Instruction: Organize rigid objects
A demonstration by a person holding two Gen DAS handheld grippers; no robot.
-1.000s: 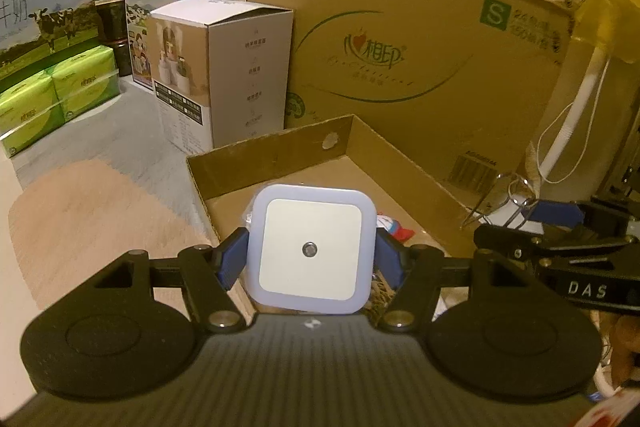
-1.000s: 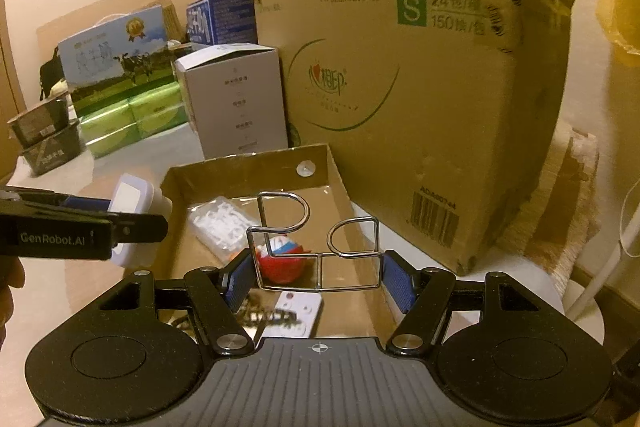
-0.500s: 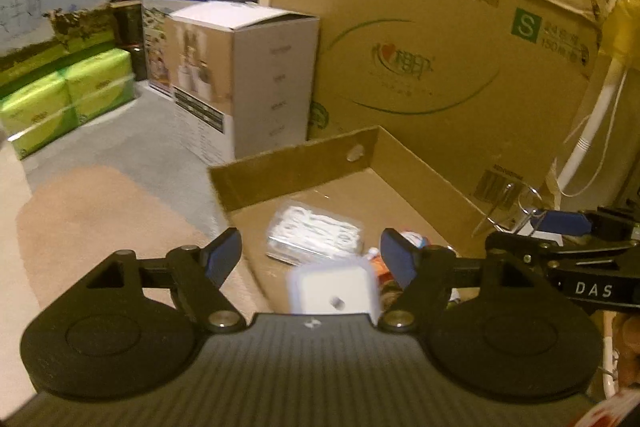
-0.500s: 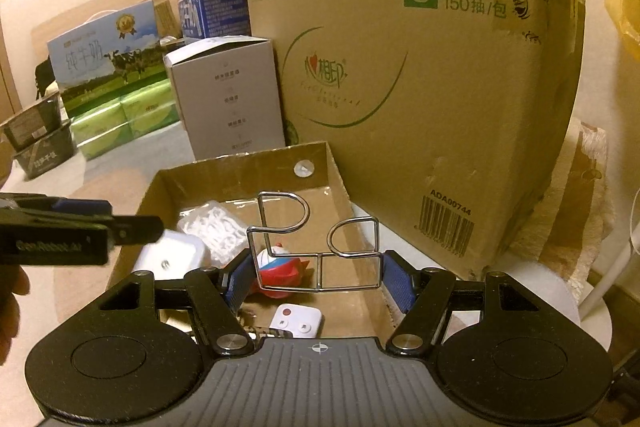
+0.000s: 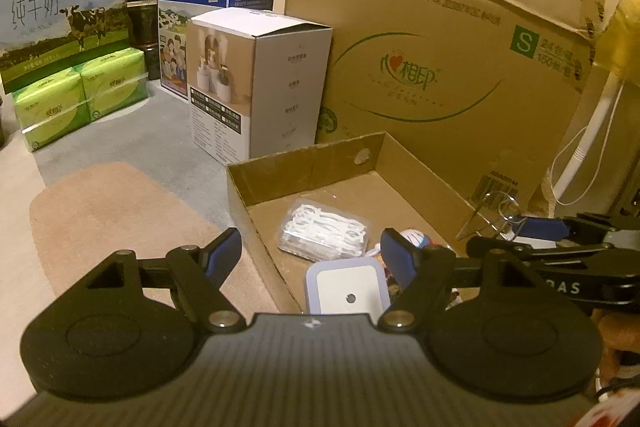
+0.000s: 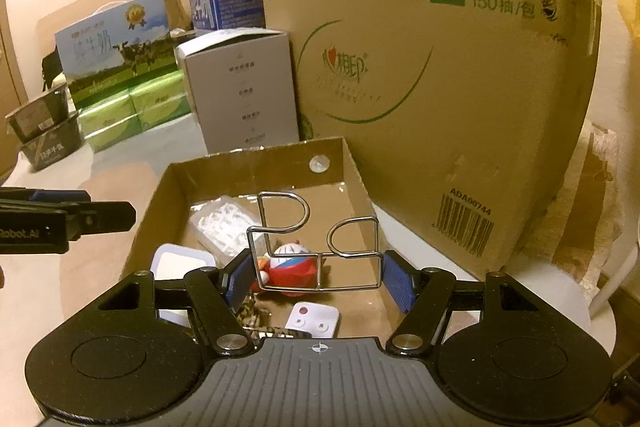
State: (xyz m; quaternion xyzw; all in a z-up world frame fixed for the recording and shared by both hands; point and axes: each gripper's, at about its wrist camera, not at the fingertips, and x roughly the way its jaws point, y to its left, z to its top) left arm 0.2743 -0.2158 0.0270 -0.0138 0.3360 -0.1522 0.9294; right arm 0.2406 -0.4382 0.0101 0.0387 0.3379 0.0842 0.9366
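**Night light dropped into the tray; wire rack next in line**

A second ago the left gripper (image 5: 311,254) was clamped on the white square night light (image 5: 347,290); now its jaws stand apart with nothing between them, and the light lies face-up inside the shallow cardboard tray (image 5: 304,163), at the tray's near-left corner. That item looks sorted.

Also in the tray: a clear box of floss picks (image 5: 325,230) toward the tray's back-left, a red-and-white cartoon figure (image 6: 291,264) near the tray's middle, and a small white remote (image 6: 314,319) at the tray's near edge.

The right gripper (image 6: 316,277) stays closed on a bent wire rack (image 6: 316,247), held above the tray's middle. Judging by this, the rack is the next piece to go in, and open floor shows toward the tray's right wall.
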